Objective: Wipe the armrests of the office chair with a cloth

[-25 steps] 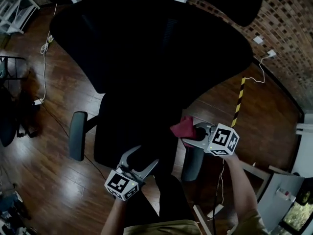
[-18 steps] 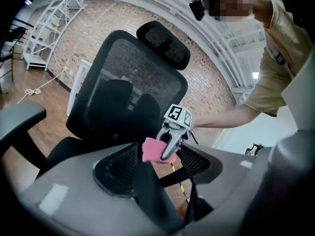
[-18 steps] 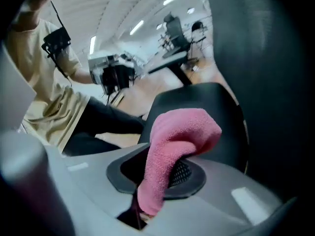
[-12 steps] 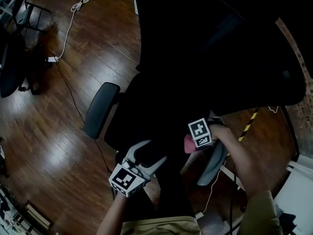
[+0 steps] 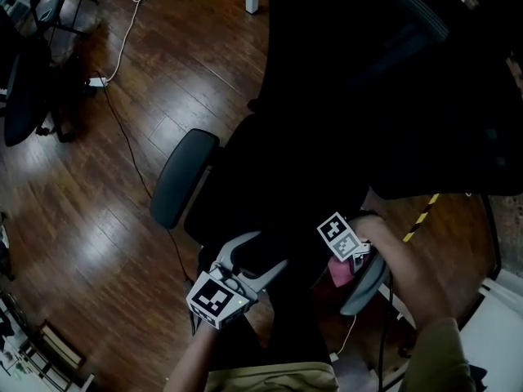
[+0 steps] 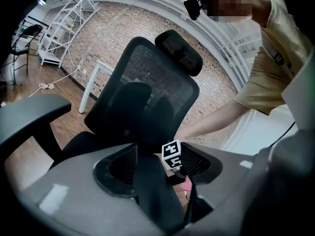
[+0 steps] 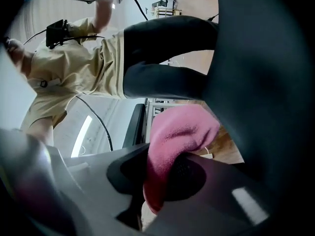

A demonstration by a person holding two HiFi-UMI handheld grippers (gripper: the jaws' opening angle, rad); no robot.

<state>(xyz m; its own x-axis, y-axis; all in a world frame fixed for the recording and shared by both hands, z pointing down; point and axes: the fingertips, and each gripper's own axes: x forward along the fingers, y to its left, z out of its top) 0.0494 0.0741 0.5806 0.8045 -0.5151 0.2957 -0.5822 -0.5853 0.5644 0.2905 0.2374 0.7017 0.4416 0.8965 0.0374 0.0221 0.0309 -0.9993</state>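
The black office chair [image 5: 343, 96] fills the head view, with its left armrest [image 5: 184, 178] and right armrest [image 5: 365, 286] to either side. My right gripper [image 5: 346, 261] is shut on a pink cloth [image 5: 338, 273], which lies against the inner side of the right armrest. In the right gripper view the cloth [image 7: 177, 132] bulges out of the right gripper [image 7: 172, 173] beside the dark armrest [image 7: 266, 82]. My left gripper [image 5: 258, 253] hangs open over the seat's front with nothing held. The left gripper view looks across the left gripper [image 6: 157, 167] at the chair back [image 6: 142, 92] and the cloth [image 6: 187, 185].
Dark wood floor [image 5: 90, 219] surrounds the chair. A white cable [image 5: 131, 19] and a black cable [image 5: 131, 149] trail across it at the left. Another dark chair [image 5: 20, 96] stands at the far left. A yellow-black striped strip [image 5: 418, 219] lies right of the chair.
My right gripper has swung round and sunk with the cloth, from beside the seat down onto the right armrest. The left gripper has shifted a little. The head view has turned toward the left floor.
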